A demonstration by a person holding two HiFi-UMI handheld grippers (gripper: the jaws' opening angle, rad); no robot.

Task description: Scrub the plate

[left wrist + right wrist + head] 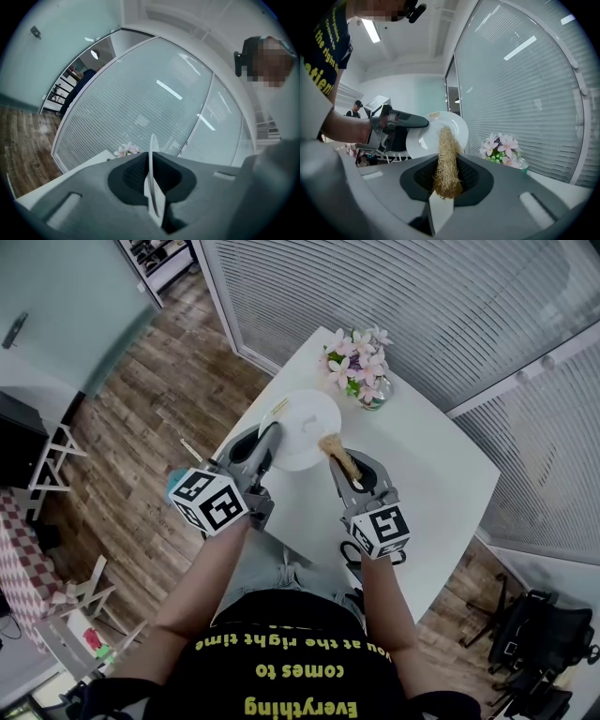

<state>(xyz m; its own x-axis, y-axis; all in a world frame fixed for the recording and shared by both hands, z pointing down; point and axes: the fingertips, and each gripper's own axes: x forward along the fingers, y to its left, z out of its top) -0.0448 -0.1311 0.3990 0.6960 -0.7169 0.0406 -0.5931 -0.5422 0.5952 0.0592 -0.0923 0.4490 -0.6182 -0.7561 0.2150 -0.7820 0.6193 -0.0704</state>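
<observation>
My left gripper [270,435] is shut on the rim of a white plate [305,423] and holds it tilted above the table's near corner. In the left gripper view the plate [152,147] shows edge-on between the jaws of that gripper [152,174]. My right gripper [349,468] is shut on a straw-coloured fibre scrubber [334,448], whose tip meets the plate's right rim. In the right gripper view the scrubber [446,152] sticks out of the right gripper [446,182] toward the plate's face [425,136], which the left gripper [401,124] holds from the left.
A glass vase of pink flowers [361,367] stands on the white table [441,474] just behind the plate. A glass wall with blinds [422,306] runs along the far side. Wooden floor [141,427] lies to the left, and a black chair [530,638] stands at lower right.
</observation>
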